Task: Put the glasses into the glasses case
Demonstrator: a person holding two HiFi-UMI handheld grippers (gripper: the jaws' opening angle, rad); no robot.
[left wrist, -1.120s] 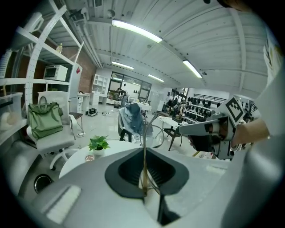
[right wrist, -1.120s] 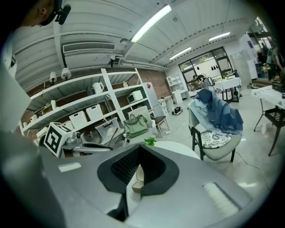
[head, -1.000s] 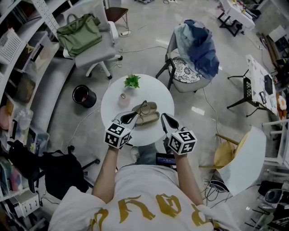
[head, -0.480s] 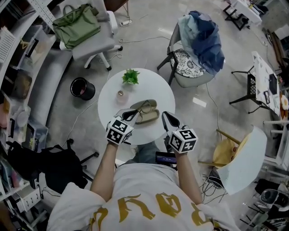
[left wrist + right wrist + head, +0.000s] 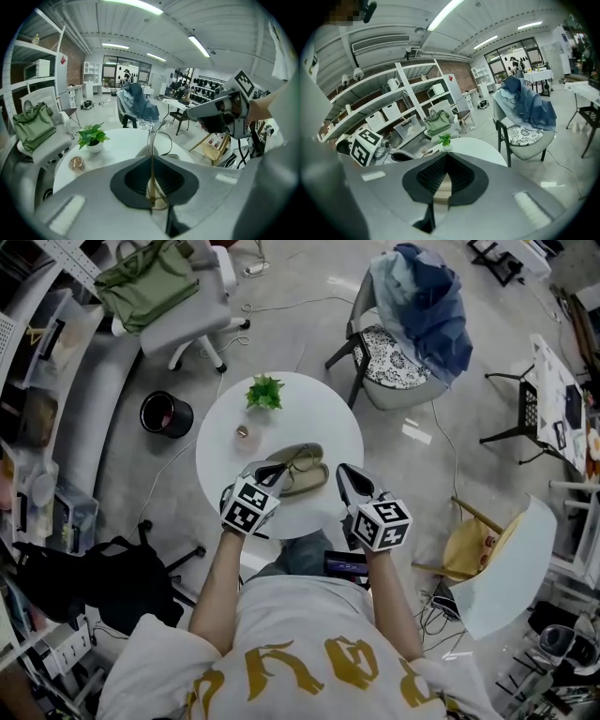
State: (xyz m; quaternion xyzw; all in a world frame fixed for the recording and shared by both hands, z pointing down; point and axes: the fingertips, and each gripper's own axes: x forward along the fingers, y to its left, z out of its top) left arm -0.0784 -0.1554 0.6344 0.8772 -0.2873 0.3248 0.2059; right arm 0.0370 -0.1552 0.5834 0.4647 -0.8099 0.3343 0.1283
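- Centrally: round white desk [image 5: 319, 418], carrying everything listed below.
- Left tool [image 5: 275, 472], grey, with marker cube: closed tight on one temple of the thin gold wire-framed glasses [image 5: 151, 140], held over the tan oval hard-shell glasses case [image 5: 309, 482].
- Right tool [image 5: 342, 472], same make: pads meeting at the tips, nothing clamped between them. It hovers just beside the case's right end, apparently not touching.
- Glasses case: lying open mid-desk, both halves facing up.
- Small green potted plant [image 5: 265, 390]: at the far edge, well apart from the work.
- Glasses: standing up from the left tool's grip above the open case. Contact with the shell cannot be told.
- Small round brownish jar [image 5: 242, 431]: near the plant, unrelated.
- Handling note, step judged as lowering:
  - bring the frame down level along the lower shell's length, lenses clear of the rim;
  - steady the case with the right tool if it slides;
  - release only once the frame rests inside, then close the lid.
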